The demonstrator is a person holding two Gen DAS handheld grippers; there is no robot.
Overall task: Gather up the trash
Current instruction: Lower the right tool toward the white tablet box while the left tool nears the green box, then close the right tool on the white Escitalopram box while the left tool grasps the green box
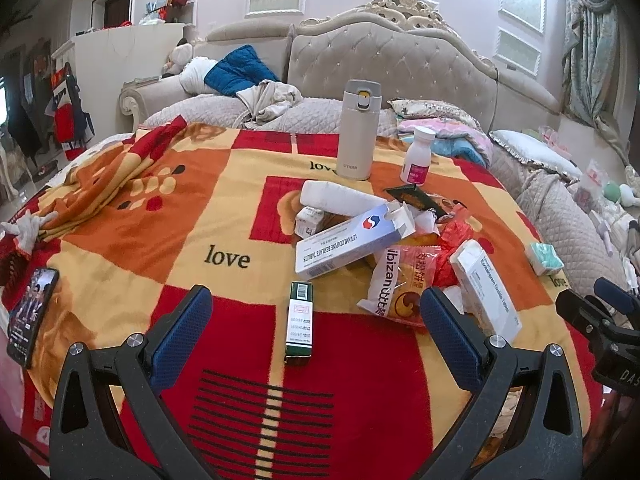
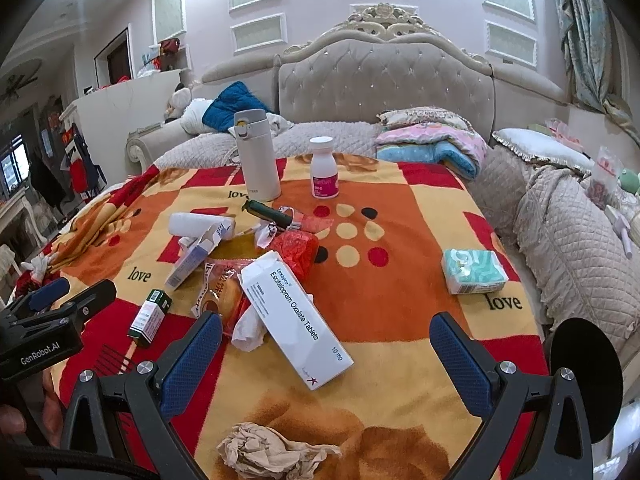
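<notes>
Trash lies heaped on a red, orange and yellow "love" blanket (image 1: pixel 224 208). In the left wrist view my left gripper (image 1: pixel 316 332) is open around a small green and white box (image 1: pixel 299 322). Beyond it sit an opened white and blue tablet box (image 1: pixel 352 242), a snack wrapper (image 1: pixel 396 284), a red wrapper (image 1: pixel 452 240) and a white tablet box (image 1: pixel 486 288). In the right wrist view my right gripper (image 2: pixel 326 360) is open, its fingers either side of the white tablet box (image 2: pixel 296 312). A crumpled tan tissue (image 2: pixel 264 450) lies below it.
A beige flask (image 2: pixel 256 154) and a white pill bottle (image 2: pixel 324 168) stand at the blanket's far edge. A tissue pack (image 2: pixel 474 272) lies to the right, a phone (image 1: pixel 30 316) at the left edge. A tufted headboard (image 2: pixel 380 76) and folded bedding (image 2: pixel 432 144) lie behind.
</notes>
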